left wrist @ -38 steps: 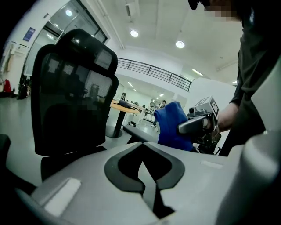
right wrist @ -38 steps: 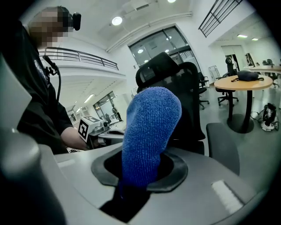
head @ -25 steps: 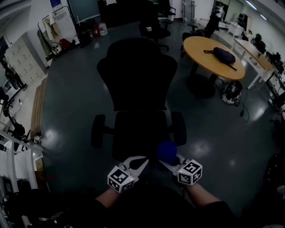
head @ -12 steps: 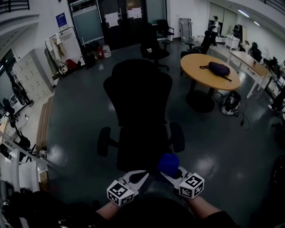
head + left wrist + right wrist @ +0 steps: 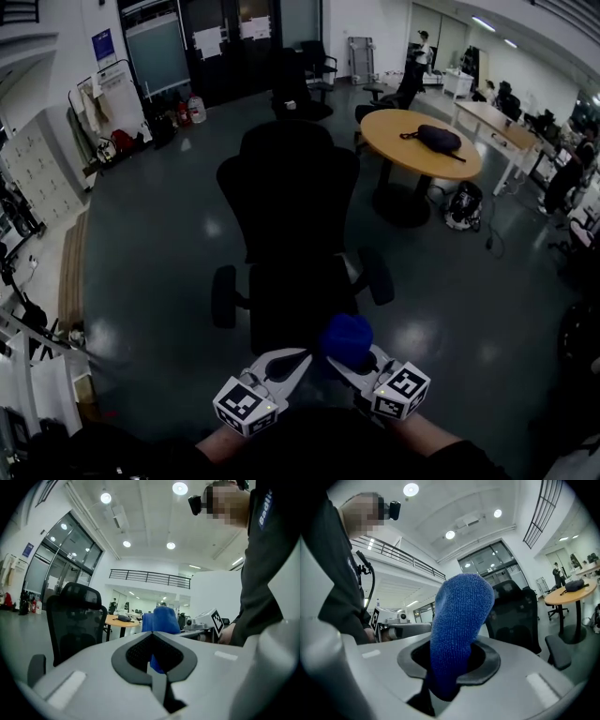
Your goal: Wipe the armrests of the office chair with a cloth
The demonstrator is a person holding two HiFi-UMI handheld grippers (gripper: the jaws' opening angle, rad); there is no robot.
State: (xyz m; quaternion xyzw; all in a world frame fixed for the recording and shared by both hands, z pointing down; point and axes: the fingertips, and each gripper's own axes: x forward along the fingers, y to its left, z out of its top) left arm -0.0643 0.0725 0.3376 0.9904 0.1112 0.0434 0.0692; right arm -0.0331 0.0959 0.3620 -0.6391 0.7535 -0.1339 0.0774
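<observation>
A black office chair [image 5: 289, 187] faces me in the head view, with its left armrest [image 5: 223, 295] and right armrest [image 5: 378, 275] either side of the seat. Both grippers hover close together at the seat's front edge, apart from the armrests. My right gripper [image 5: 339, 356] is shut on a blue cloth [image 5: 347, 339], which stands up out of its jaws [image 5: 459, 620]. My left gripper [image 5: 302, 359] is shut with nothing in it; its jaws meet at the tip [image 5: 153, 633]. The cloth [image 5: 161, 619] shows just behind them. The chair [image 5: 515, 616] lies beyond the cloth.
A round wooden table [image 5: 394, 150] with a dark bag [image 5: 433, 138] stands at the right rear, a backpack [image 5: 461, 204] on the floor beside it. More chairs [image 5: 305, 80] stand at the back. Metal shelving [image 5: 37, 328] lines the left. The floor is dark and glossy.
The head view has tilted up a little, showing more of the room's far end. Both grippers keep their pose in front of the seat, and the cloth stays in the right jaws.
</observation>
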